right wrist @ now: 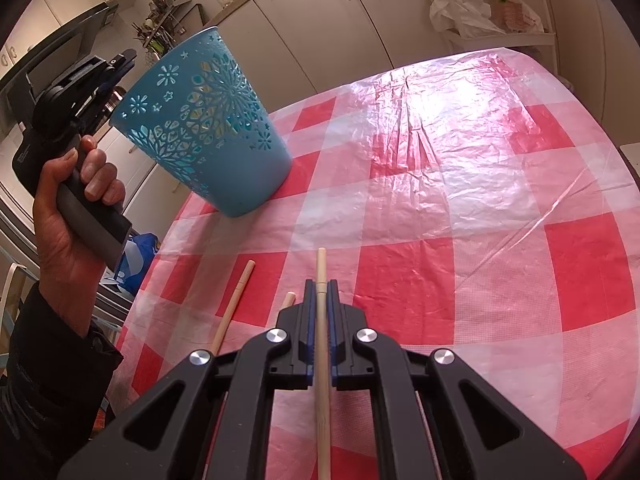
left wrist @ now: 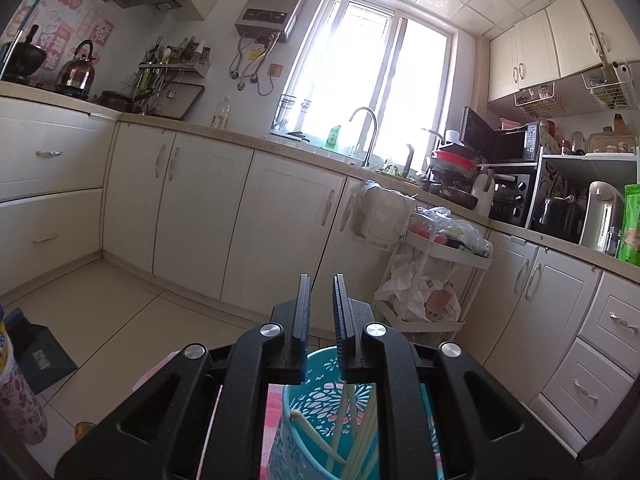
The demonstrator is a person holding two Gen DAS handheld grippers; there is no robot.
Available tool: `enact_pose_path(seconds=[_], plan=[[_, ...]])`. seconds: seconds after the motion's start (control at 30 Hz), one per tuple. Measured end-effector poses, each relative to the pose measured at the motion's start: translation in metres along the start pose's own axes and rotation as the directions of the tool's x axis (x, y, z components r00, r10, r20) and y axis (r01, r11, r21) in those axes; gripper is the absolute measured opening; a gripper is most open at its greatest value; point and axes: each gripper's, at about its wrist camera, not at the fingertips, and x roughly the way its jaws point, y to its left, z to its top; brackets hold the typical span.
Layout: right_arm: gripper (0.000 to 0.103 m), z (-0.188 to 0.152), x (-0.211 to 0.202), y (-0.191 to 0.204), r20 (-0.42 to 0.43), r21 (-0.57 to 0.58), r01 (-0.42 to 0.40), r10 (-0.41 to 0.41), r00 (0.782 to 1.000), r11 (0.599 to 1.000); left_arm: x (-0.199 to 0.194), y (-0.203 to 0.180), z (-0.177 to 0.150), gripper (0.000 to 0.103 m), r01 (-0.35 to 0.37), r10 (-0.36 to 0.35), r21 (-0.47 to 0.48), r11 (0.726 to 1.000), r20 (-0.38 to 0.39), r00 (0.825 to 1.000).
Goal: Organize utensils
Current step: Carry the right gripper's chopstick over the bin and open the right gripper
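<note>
Nearest, the right gripper [right wrist: 320, 286] is clamped on a wooden chopstick [right wrist: 321, 320] above the red-and-white checked tablecloth [right wrist: 460, 240], with two loose chopsticks [right wrist: 236, 300] lying just to its left. Farther off at the table's left edge stands the blue cut-out utensil holder [right wrist: 208, 120], chopsticks inside; the left gripper [left wrist: 321, 308], held over its rim by a hand [right wrist: 80, 200], has its jaws slightly parted and empty.

Left wrist faces kitchen; right overlooks table; both show blue cup [left wrist: 320, 412].
</note>
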Motion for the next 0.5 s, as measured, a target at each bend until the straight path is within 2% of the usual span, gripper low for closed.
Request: enact_pose_path(seconds=[0.07, 0.2, 0.3, 0.4, 0.5], plan=[[0.006, 0.0, 0.0, -0.001, 0.0, 0.005, -0.002, 0.002, 1.0, 1.0, -0.012, 0.003, -0.002, 0.02, -0.007, 0.007, -0.002, 1.0, -0.007, 1.0], [0.006, 0.002, -0.005, -0.006, 0.021, 0.036, -0.031, 0.03, 0.999, 0.999, -0.042, 0.016, -0.016, 0.042, -0.036, 0.035, -0.044, 0.998, -0.033, 0.999], [0.006, 0.005, -0.014, -0.013, 0.061, 0.074, -0.086, 0.081, 0.995, 0.994, -0.066, 0.028, -0.04, 0.048, -0.066, 0.06, -0.079, 0.995, -0.073, 0.995], [0.006, 0.009, -0.022, -0.012, 0.105, 0.123, -0.146, 0.133, 0.986, 0.982, -0.079, 0.042, -0.066, 0.049, -0.074, 0.058, -0.13, 0.989, -0.125, 0.99], [0.006, 0.026, -0.042, 0.006, 0.192, 0.107, -0.217, 0.194, 0.962, 0.97, -0.085, 0.053, -0.085, 0.052, -0.081, 0.056, -0.166, 0.983, -0.151, 0.987]])
